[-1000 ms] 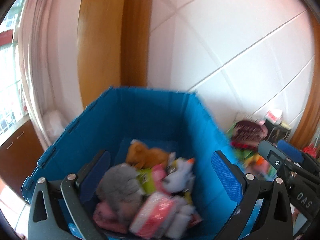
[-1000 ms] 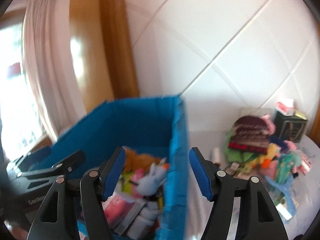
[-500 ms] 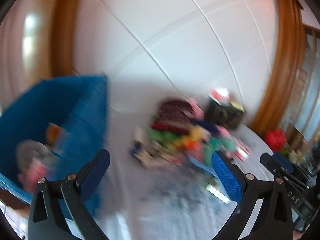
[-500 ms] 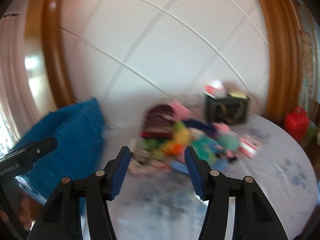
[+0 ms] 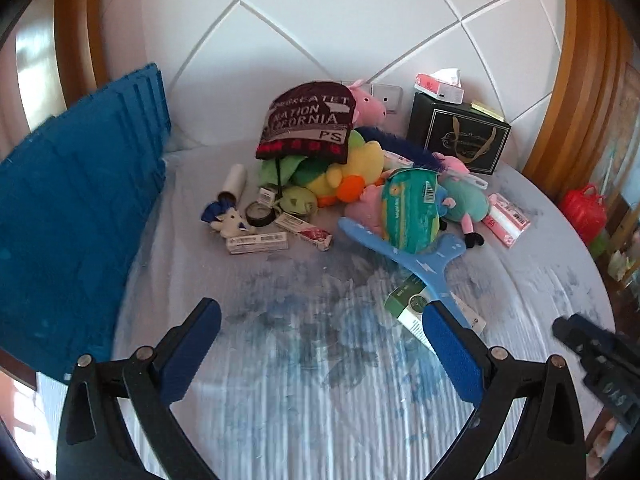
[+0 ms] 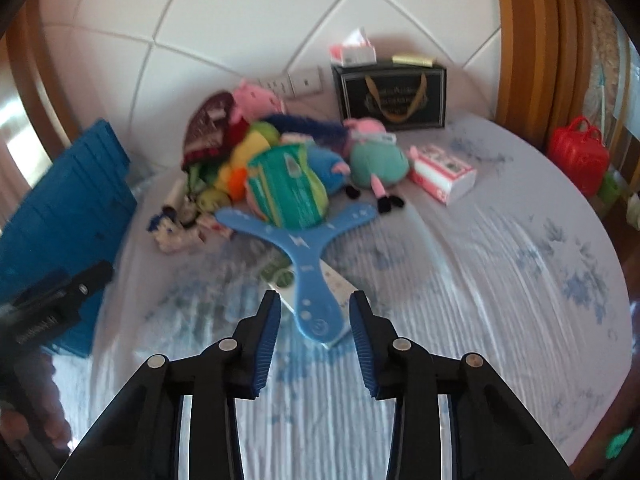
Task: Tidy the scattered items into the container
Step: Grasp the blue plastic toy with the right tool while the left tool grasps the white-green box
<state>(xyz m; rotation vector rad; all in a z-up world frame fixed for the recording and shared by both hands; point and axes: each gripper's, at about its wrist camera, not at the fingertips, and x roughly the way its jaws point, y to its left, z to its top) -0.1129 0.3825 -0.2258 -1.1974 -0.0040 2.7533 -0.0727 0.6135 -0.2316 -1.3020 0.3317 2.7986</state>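
Note:
A blue crate (image 5: 68, 216) stands at the left on the bed; it also shows in the right wrist view (image 6: 52, 220). A pile of items lies ahead: a dark knit hat (image 5: 310, 122), plush toys (image 5: 356, 168), a green wipes pack (image 5: 410, 208), small boxes (image 5: 258, 242) and a blue three-armed boomerang (image 5: 424, 260). My left gripper (image 5: 320, 334) is open and empty above bare sheet. My right gripper (image 6: 314, 322) is open and empty, its fingertips on either side of the near arm of the boomerang (image 6: 308, 280).
A black gift box (image 5: 460, 136) with a tissue pack on top stands by the padded headboard. A pink-white box (image 6: 442, 174) lies to the right of the pile. A red bag (image 6: 578, 154) sits off the bed at far right. A green-white box (image 5: 412, 306) lies under the boomerang.
Both grippers swung right, away from the crate full of toys, to face the pile on the bed. The right gripper has come down close to the boomerang.

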